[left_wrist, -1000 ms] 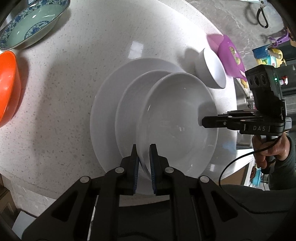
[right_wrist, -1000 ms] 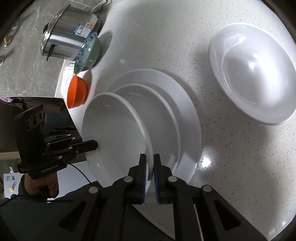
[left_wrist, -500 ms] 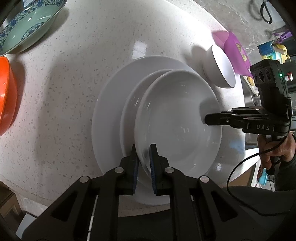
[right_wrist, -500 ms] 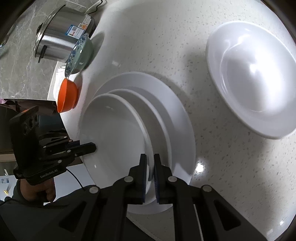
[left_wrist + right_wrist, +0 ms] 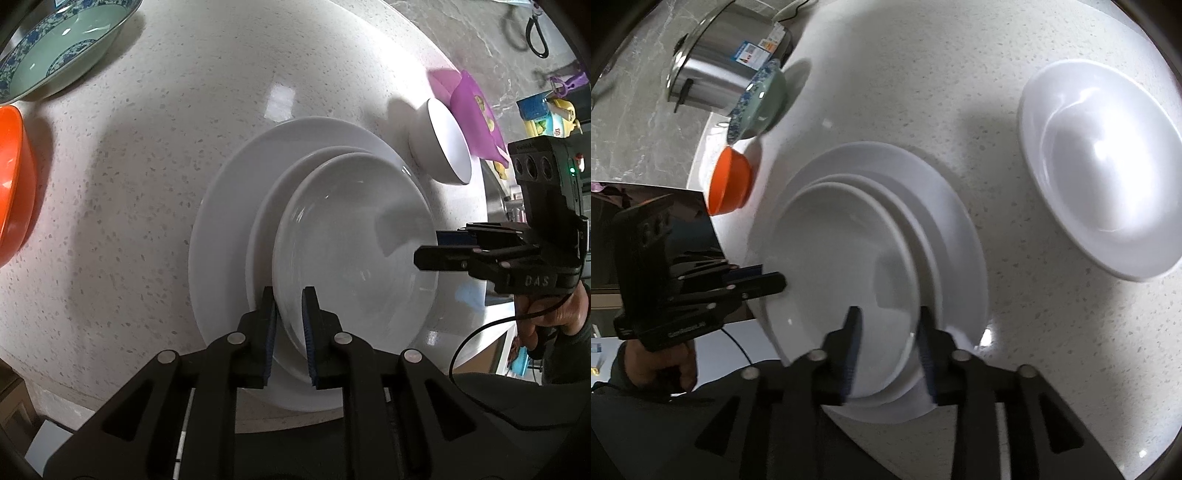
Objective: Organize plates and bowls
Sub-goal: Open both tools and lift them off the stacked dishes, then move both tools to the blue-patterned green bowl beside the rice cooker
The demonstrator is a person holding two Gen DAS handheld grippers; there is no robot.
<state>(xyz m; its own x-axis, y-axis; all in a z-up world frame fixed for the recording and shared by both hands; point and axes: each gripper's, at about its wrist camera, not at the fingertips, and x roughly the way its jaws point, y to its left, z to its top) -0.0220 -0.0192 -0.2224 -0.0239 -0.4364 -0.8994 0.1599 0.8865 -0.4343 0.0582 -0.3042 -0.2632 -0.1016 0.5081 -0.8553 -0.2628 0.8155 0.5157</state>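
White speckled stone countertop (image 5: 155,155), rounded edge, w/ glare spots from overhead light. Beyond it, grey marbled surface (image 5: 631,122) held a lidded steel pot (image 5: 720,62) w/ blue label. Opposite side: purple plastic item (image 5: 476,110), bright clutter & black scissors (image 5: 535,33) lay on grey marbled surface. Below the edge, a pale floor patch showed.

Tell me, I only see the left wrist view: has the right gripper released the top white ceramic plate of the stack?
Observer: Yes, its jaws have just been opening; the right gripper straddles the top white ceramic plate's rim unclamped.
Operator: Any plate left to stack?
Observer: A large white deep plate, alone on the speckled white counter.
Operator: What's behind the blue-rimmed green bowl?
Observer: A stainless steel pot.
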